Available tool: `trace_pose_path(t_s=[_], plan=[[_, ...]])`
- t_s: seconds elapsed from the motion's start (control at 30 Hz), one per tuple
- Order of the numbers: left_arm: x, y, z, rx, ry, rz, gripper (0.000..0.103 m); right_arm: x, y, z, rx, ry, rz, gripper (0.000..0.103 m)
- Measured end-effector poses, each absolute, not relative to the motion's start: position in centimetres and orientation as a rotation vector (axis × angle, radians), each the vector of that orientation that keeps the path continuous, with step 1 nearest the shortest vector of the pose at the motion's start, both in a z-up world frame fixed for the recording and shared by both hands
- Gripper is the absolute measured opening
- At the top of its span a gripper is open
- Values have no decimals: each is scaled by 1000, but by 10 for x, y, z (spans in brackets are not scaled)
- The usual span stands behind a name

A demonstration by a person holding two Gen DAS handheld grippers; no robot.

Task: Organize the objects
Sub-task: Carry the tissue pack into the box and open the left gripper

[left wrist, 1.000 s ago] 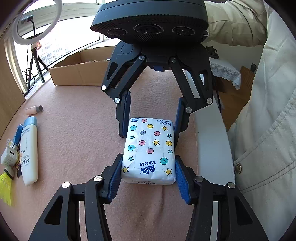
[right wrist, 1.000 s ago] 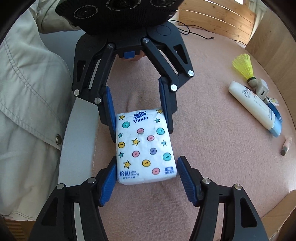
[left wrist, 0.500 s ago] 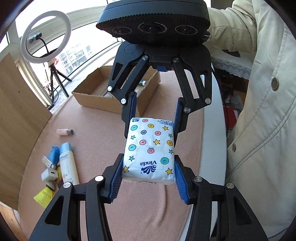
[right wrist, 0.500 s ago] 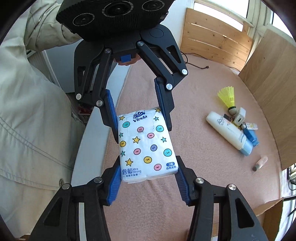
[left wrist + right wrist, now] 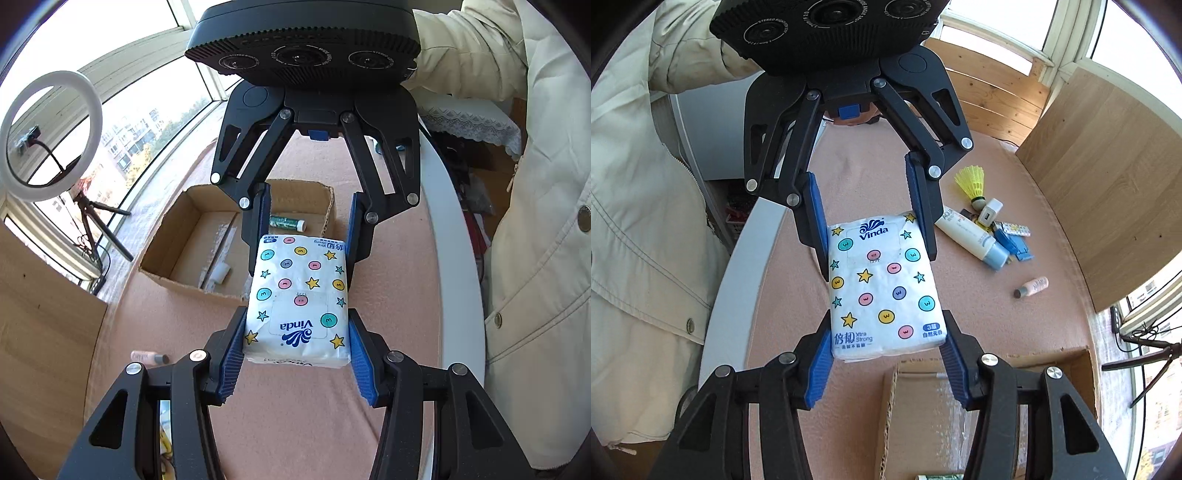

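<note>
A white Vinda tissue pack printed with stars and coloured dots hangs in the air above the pink tabletop, near the open cardboard box. My left gripper is shut on the end with the Vinda logo, its blue pads pressed on both sides. My right gripper is shut on the opposite end. In the right wrist view the tissue pack sits between my right gripper and my left gripper, just short of the cardboard box.
A green tube lies inside the box. On the table lie a sunscreen tube, a yellow shuttlecock, a white charger, a blue item and a small pink tube. The person's cream coat borders the table's white edge.
The right pads closed onto the pack. Both grippers then lifted it off the table and carried it toward the cardboard box, which now lies close under the pack.
</note>
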State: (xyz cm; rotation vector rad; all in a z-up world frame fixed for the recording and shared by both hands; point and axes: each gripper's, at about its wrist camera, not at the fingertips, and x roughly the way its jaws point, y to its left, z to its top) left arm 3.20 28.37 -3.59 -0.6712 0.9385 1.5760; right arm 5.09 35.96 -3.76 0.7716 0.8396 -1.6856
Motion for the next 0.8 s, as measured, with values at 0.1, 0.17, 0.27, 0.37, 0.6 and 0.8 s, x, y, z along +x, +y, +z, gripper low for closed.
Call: trace_pose_path(t_s=[0.1, 0.17, 0.27, 0.37, 0.6, 0.8], plan=[[21, 314, -39, -654, 941, 1539, 54, 45, 381, -43, 795, 830, -1719, 48], [12, 334, -40, -641, 943, 1515, 54, 44, 399, -43, 812, 822, -1745, 48], [4, 360, -42, -624, 949, 1484, 54, 42, 426, -45, 840, 812, -1783, 48], [-2, 383, -44, -614, 950, 1461, 55, 37, 447, -46, 859, 800, -1815, 48], [-17, 394, -49, -652, 920, 1531, 70, 24, 474, -62, 918, 780, -1856, 53], [-17, 361, -58, -711, 924, 1554, 72, 24, 488, -65, 952, 713, -1962, 54]])
